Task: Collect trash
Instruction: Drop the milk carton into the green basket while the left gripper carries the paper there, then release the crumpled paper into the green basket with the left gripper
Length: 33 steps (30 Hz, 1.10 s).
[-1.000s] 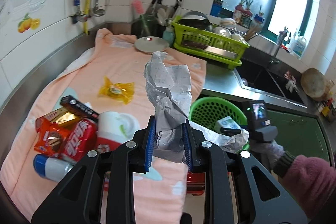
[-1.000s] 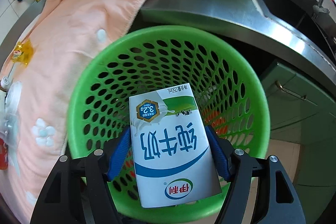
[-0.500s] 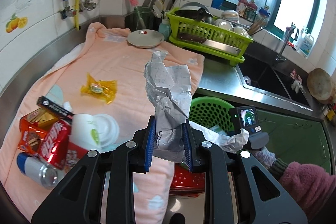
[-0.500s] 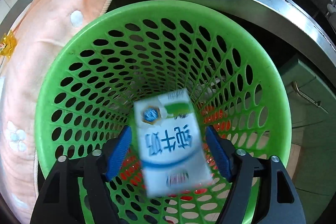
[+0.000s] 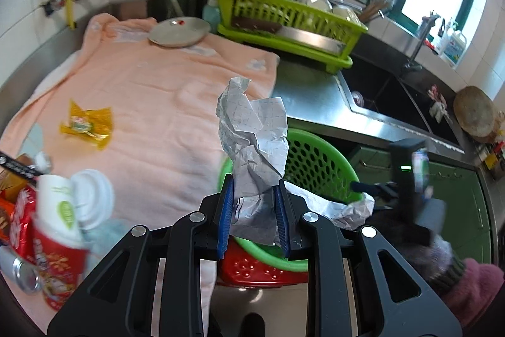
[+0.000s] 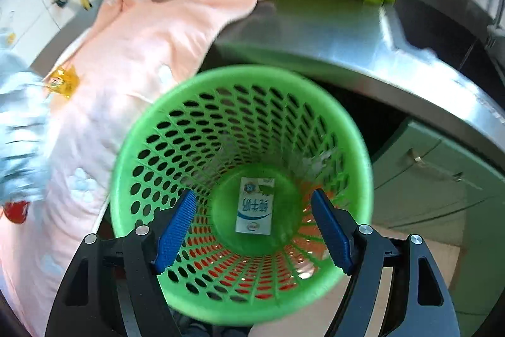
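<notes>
My left gripper point(image 5: 254, 191) is shut on a crumpled sheet of white grid paper point(image 5: 252, 141), which sticks up above the near rim of the green perforated basket point(image 5: 315, 160). In the right wrist view my right gripper point(image 6: 253, 195) hangs open above the basket point(image 6: 132, 147), with nothing between its pads. A white and blue milk carton point(image 6: 255, 206) lies flat on the basket's bottom. Other trash sits on the pink towel point(image 5: 157, 100): a yellow wrapper point(image 5: 86, 123), a paper cup point(image 5: 60, 210), red packets point(image 5: 15, 210) and a can point(image 5: 19, 270).
The basket stands on a red stool point(image 5: 252, 270) against the steel counter's edge. A lime dish rack point(image 5: 284, 18) and a pot lid point(image 5: 180, 32) are at the back, the sink point(image 5: 394, 97) to the right. A person's pink sleeve point(image 5: 473, 289) holds the right gripper.
The milk carton left my right gripper and fell to the basket's bottom. The right jaws opened wider and rose. My left gripper carried the paper rightward, over the basket's rim.
</notes>
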Each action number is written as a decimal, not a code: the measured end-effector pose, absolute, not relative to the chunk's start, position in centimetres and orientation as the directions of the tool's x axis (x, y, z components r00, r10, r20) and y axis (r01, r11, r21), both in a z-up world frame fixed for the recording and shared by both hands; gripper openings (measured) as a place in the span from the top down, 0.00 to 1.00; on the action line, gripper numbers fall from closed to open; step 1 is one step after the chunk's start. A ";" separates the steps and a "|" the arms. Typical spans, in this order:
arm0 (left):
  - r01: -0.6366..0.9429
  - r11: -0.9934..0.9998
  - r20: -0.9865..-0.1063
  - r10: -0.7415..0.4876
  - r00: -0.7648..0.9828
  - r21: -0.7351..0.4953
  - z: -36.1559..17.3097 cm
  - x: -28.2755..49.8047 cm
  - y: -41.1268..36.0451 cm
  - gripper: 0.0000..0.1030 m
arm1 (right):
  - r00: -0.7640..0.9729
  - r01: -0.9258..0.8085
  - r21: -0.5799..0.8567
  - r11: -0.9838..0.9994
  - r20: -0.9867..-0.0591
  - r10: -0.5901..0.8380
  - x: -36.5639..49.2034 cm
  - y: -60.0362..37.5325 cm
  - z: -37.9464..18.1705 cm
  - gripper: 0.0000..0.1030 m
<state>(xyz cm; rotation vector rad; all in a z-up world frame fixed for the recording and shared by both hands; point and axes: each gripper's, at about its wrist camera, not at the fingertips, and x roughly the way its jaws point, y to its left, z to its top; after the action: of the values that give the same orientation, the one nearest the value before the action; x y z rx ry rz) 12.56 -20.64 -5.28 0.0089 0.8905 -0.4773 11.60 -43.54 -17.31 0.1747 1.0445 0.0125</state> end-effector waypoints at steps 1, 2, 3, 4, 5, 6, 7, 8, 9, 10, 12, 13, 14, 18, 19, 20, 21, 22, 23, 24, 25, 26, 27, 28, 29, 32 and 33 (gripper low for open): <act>0.407 0.893 -0.754 -0.399 0.522 -0.191 -5.7 12.8 -21.2 0.77 | 0.521 0.064 0.140 0.988 -0.849 0.087 10.8 -43.7 -16.5 0.29; 0.409 0.892 -0.760 -0.401 0.512 -0.195 -6.1 13.0 -21.7 0.77 | 0.529 0.064 0.134 0.989 -0.845 0.080 10.3 -43.6 -16.1 0.29; 0.414 0.887 -0.765 -0.407 0.498 -0.203 -6.5 13.3 -22.1 0.76 | 0.544 0.066 0.126 0.990 -0.836 0.070 9.5 -43.8 -15.5 0.29; 0.417 0.884 -0.772 -0.413 0.482 -0.212 -7.1 13.6 -22.6 0.76 | 0.551 0.068 0.125 0.990 -0.832 0.068 9.1 -43.8 -15.3 0.29; 0.417 0.883 -0.777 -0.413 0.474 -0.215 -7.4 13.8 -22.9 0.76 | 0.559 0.073 0.125 0.990 -0.826 0.063 8.5 -43.9 -15.0 0.28; 0.423 0.879 -0.783 -0.419 0.460 -0.221 -7.8 14.0 -23.3 0.76 | 0.568 0.084 0.120 0.989 -0.821 0.051 7.9 -44.1 -14.7 0.28; 0.432 0.873 -0.788 -0.425 0.445 -0.226 -8.3 14.3 -23.8 0.76 | 0.573 0.093 0.116 0.989 -0.818 0.042 7.5 -44.3 -14.5 0.28; 0.435 0.872 -0.794 -0.423 0.436 -0.225 -8.7 14.4 -24.2 0.73 | 0.578 0.102 0.116 0.988 -0.815 0.036 7.0 -44.3 -14.5 0.28; 0.438 0.869 -0.801 -0.424 0.423 -0.228 -9.1 14.6 -24.5 0.73 | 0.581 0.112 0.117 0.987 -0.814 0.030 6.6 -44.4 -14.5 0.28; 0.443 0.864 -0.804 -0.433 0.408 -0.240 -9.5 14.8 -24.9 0.72 | 0.584 0.128 0.115 0.985 -0.811 0.018 6.2 -44.5 -14.6 0.28; 0.443 0.863 -0.813 -0.430 0.393 -0.243 -10.2 15.1 -25.4 0.69 | 0.586 0.151 0.124 0.981 -0.810 0.012 5.3 -44.9 -14.5 0.28; 0.444 0.861 -0.817 -0.433 0.381 -0.249 -10.6 15.2 -25.7 0.61 | 0.588 0.162 0.129 0.978 -0.808 0.009 5.0 -45.0 -14.4 0.28; 0.442 0.860 -0.819 -0.436 0.373 -0.256 -10.9 15.2 -25.8 0.54 | 0.591 0.169 0.132 0.977 -0.807 0.007 4.6 -45.2 -14.3 0.28; 0.443 0.855 -0.822 -0.445 0.357 -0.270 -11.4 15.0 -25.9 0.52 | 0.605 0.194 0.136 0.971 -0.796 -0.009 3.2 -45.5 -13.6 0.28; 0.443 0.853 -0.819 -0.450 0.355 -0.276 -11.4 14.8 -25.8 0.48 | 0.609 0.197 0.137 0.971 -0.793 -0.012 2.9 -45.4 -13.4 0.28; 0.443 0.854 -0.817 -0.450 0.362 -0.274 -11.2 14.6 -25.6 0.47 | 0.612 0.201 0.134 0.970 -0.791 -0.018 2.7 -45.4 -13.1 0.28; 0.442 0.857 -0.816 -0.444 0.370 -0.266 -11.0 14.5 -25.5 0.47 | 0.614 0.201 0.134 0.970 -0.789 -0.018 2.5 -45.3 -13.0 0.28; 0.443 0.856 -0.813 -0.447 0.373 -0.268 -10.7 14.3 -25.1 0.47 | 0.618 0.197 0.135 0.971 -0.786 -0.016 2.3 -45.1 -12.7 0.28; 0.443 0.855 -0.809 -0.451 0.376 -0.270 -10.3 14.1 -24.8 0.47 | 0.623 0.195 0.136 0.971 -0.782 -0.016 2.2 -44.9 -12.4 0.28; 0.440 0.858 -0.807 -0.447 0.386 -0.265 -10.0 13.9 -24.4 0.47 | 0.627 0.191 0.138 0.972 -0.779 -0.012 2.1 -44.7 -12.1 0.28; 0.439 0.861 -0.801 -0.443 0.402 -0.256 -9.4 13.5 -23.8 0.47 | 0.633 0.185 0.141 0.972 -0.774 -0.008 1.9 -44.3 -11.8 0.28; 0.439 0.862 -0.797 -0.443 0.410 -0.254 -9.0 13.3 -23.4 0.47 | 0.640 0.180 0.145 0.973 -0.769 -0.004 1.8 -44.0 -11.4 0.28; 0.436 0.865 -0.793 -0.441 0.421 -0.249 -8.6 13.1 -22.8 0.47 | 0.647 0.171 0.151 0.974 -0.763 0.005 1.6 -43.4 -11.1 0.28; 0.432 0.870 -0.788 -0.432 0.438 -0.237 -8.0 12.7 -22.1 0.47 | 0.650 0.161 0.157 0.974 -0.759 0.015 1.6 -43.0 -10.8 0.28; 0.429 0.874 -0.783 -0.427 0.452 -0.229 -7.6 12.5 -21.4 0.47 | 0.653 0.153 0.161 0.975 -0.757 0.023 1.6 -42.5 -10.6 0.28; 0.414 0.887 -0.769 -0.407 0.493 -0.204 -6.0 11.5 -18.9 0.47 | 0.659 0.118 0.168 0.979 -0.750 0.050 1.7 -40.7 -10.1 0.28; 0.410 0.889 -0.765 -0.405 0.502 -0.202 -5.7 11.3 -18.3 0.47 | 0.662 0.103 0.170 0.980 -0.747 0.060 1.8 -39.8 -9.8 0.28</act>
<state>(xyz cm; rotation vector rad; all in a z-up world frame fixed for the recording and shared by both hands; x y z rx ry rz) 11.35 -18.25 -5.67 0.0060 0.9222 -0.4923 1.83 -39.79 -9.83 0.2046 0.8488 -0.0246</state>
